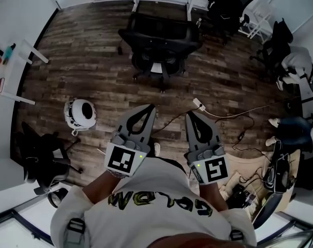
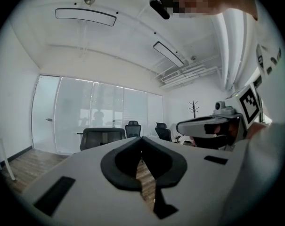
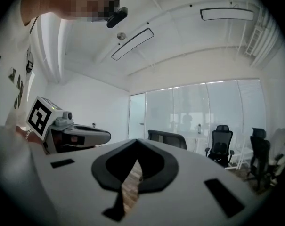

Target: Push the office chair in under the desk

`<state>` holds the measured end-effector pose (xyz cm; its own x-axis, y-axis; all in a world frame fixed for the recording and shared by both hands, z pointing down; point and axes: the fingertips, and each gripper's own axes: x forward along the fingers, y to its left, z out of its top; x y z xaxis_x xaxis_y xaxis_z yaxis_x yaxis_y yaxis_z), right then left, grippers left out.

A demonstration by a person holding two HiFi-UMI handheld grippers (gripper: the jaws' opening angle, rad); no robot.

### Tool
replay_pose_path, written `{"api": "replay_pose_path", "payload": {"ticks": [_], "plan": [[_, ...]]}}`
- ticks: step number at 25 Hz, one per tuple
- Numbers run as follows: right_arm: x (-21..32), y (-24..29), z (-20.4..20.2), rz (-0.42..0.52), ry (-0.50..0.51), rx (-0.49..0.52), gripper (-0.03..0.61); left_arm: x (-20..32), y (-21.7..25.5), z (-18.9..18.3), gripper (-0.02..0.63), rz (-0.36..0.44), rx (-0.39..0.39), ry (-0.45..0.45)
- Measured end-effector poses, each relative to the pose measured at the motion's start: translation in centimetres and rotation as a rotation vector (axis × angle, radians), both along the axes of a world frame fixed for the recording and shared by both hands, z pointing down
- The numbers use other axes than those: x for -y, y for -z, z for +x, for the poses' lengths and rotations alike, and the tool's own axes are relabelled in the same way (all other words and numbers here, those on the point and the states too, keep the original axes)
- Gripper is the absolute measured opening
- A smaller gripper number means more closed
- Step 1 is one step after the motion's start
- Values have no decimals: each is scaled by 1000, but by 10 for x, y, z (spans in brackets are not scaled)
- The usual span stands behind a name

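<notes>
underfoot, plank floor (image 1: 89, 61); office chair (image 1: 159, 43) ahead

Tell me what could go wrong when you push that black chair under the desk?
The cable on the floor ahead could trip me. The office chair might roll crooked and bump a desk leg. The left tongs and right tongs are both shut, so their narrow tips may slip off the chair's back.
</notes>
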<state>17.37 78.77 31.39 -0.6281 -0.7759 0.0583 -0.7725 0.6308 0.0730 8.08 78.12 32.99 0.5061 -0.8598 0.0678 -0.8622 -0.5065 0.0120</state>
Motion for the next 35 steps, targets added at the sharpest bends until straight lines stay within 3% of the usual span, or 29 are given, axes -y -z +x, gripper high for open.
{"api": "replay_pose_path", "payload": {"ticks": [13, 28, 35], "plan": [[52, -11, 1, -22, -1, -12, 11, 52, -8, -7, 11, -3, 24, 23], [175, -17, -48, -21, -29, -38, 12, 178, -21, -70, 11, -4, 25, 39], [236, -24, -63, 1, -35, -94, 17, 246, -35, -99, 20, 4, 144, 30]]}}
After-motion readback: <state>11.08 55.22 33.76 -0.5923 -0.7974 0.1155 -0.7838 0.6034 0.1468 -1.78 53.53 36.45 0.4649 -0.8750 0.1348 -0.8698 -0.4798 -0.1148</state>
